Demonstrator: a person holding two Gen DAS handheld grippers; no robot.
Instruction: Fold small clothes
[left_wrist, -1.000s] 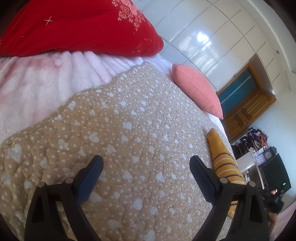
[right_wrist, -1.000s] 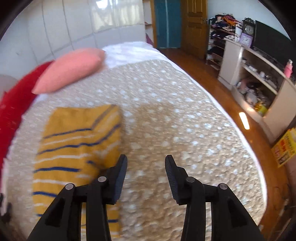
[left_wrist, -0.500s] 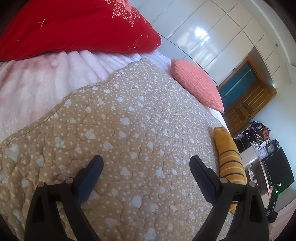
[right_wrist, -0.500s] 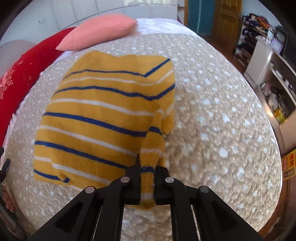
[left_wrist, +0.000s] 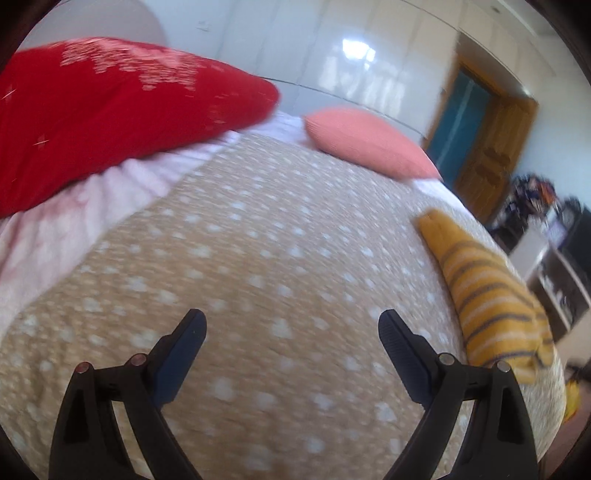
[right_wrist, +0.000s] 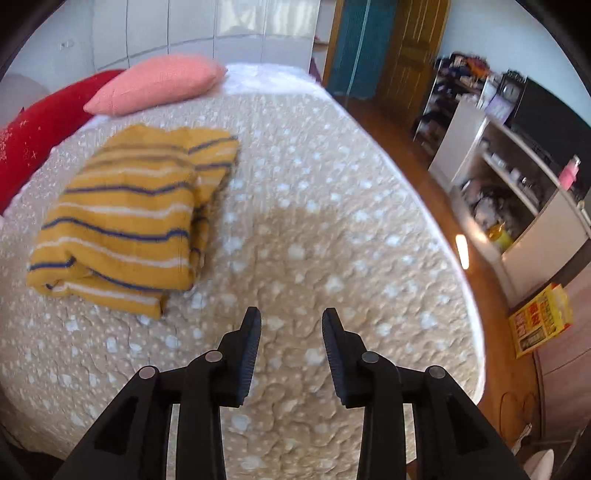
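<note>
A mustard-yellow sweater with blue and white stripes lies folded on the beige dotted quilt, left of centre in the right wrist view. My right gripper is open and empty above the quilt, to the right of the sweater and apart from it. In the left wrist view the sweater lies at the right edge of the quilt. My left gripper is wide open and empty over bare quilt, well left of the sweater.
A red pillow and a pink pillow lie at the head of the bed. The bed's right edge drops to a wooden floor with white shelves and a yellow box.
My right gripper let go of the sweater sleeve, opened and drew back to the right. The sleeve now lies folded over the sweater. The left gripper swung slightly, still open.
</note>
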